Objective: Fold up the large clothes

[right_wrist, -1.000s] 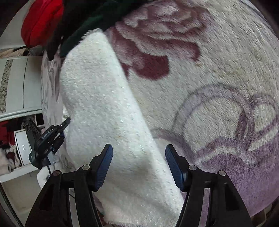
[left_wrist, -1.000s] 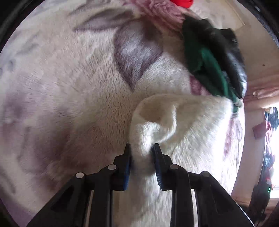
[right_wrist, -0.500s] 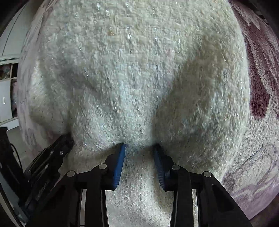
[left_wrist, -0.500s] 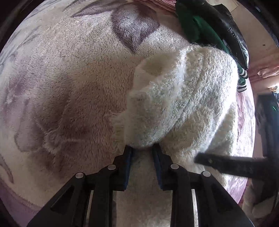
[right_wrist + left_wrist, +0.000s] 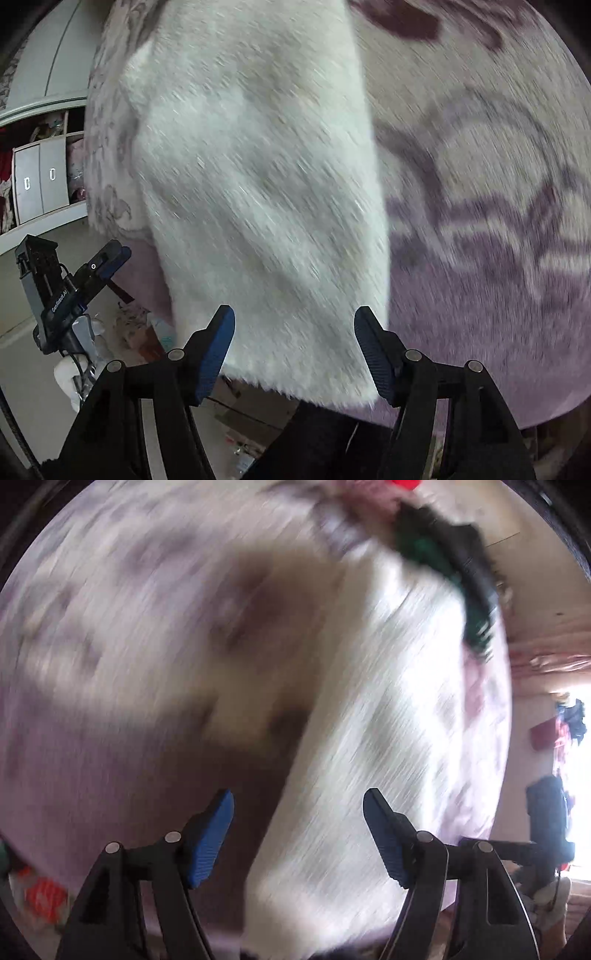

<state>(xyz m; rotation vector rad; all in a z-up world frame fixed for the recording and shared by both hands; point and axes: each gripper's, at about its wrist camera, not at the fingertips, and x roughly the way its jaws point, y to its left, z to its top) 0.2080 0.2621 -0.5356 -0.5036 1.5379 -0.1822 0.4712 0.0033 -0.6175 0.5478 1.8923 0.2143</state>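
Both hand-held grippers, left [image 5: 298,834] and right [image 5: 294,350], are opening, empty, above a folded white fuzzy garment [image 5: 258,177]; next, probably regrasp an edge.

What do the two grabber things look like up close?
Each gripper is made of black plastic. The left gripper and the right gripper both have two angled fingers tipped with ribbed blue pads, and small round silver pins at the joints. Seen from the right wrist, the left gripper's black body carries a grey block, white lettering too small to read and a dark cable.
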